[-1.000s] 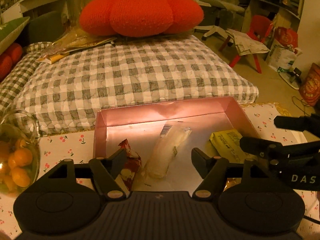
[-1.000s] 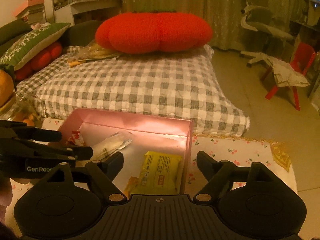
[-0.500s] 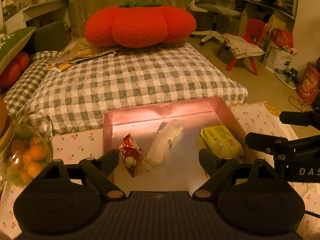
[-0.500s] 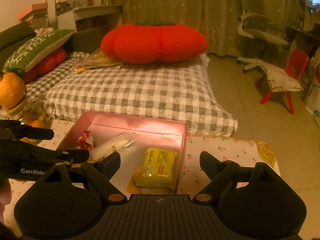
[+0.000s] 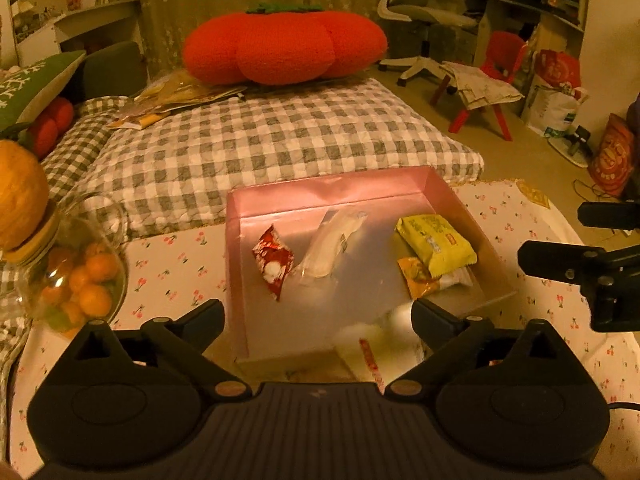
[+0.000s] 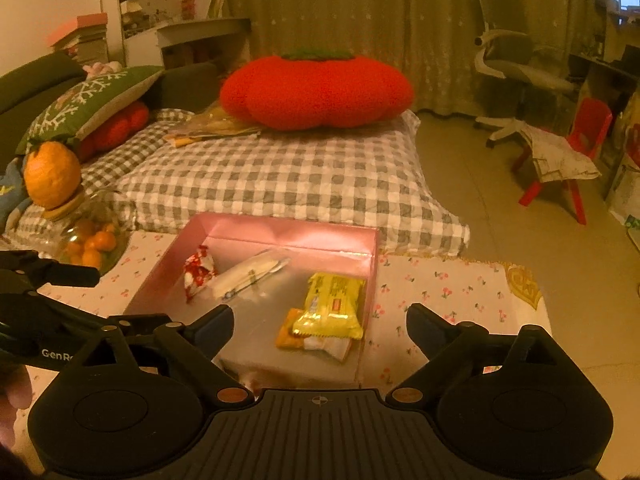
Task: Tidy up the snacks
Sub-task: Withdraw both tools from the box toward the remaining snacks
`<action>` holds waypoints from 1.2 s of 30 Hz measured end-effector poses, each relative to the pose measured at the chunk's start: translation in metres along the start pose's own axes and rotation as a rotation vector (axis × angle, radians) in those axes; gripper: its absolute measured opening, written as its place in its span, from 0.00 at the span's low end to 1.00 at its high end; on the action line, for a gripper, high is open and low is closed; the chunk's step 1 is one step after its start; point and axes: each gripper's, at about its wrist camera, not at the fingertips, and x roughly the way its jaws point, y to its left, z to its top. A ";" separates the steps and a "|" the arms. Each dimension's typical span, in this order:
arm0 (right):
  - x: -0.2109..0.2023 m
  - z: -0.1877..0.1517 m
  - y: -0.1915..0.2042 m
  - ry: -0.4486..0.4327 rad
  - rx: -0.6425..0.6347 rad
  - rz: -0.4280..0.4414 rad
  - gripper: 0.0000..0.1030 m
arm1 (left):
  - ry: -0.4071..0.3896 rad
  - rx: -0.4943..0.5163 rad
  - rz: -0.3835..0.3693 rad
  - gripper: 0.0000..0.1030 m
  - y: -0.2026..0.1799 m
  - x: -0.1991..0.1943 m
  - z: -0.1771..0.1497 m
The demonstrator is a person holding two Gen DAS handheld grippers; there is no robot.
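We hold the left gripper and right gripper above the pink box's near edge, both sets of jaws opening with nothing between them. Inside lie a yellow packet by the right wall, a clear wrapper mid-box, and a red candy leftward; a glass jar stands left of the box.

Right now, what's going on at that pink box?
A person holds tongs in each hand above the pink box on the table. Both the left tongs and right tongs are opening and hold nothing. Inside the box lie a red packet, a clear packet and a yellow packet atop an orange one.
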 end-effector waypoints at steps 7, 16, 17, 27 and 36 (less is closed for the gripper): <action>-0.012 -0.015 0.010 0.020 -0.021 -0.004 0.95 | 0.014 -0.035 -0.010 0.99 0.005 -0.014 -0.022; -0.029 -0.033 0.023 0.028 -0.023 0.022 0.95 | 0.019 -0.091 -0.050 0.99 0.010 -0.030 -0.047; -0.030 -0.036 0.024 0.027 -0.022 0.026 0.95 | 0.018 -0.095 -0.052 0.99 0.011 -0.031 -0.050; -0.039 -0.065 0.026 0.015 0.009 0.036 0.95 | 0.021 -0.107 -0.060 0.99 0.014 -0.039 -0.084; -0.047 -0.088 0.030 0.004 -0.047 0.017 0.95 | 0.005 -0.116 -0.090 0.99 0.017 -0.044 -0.107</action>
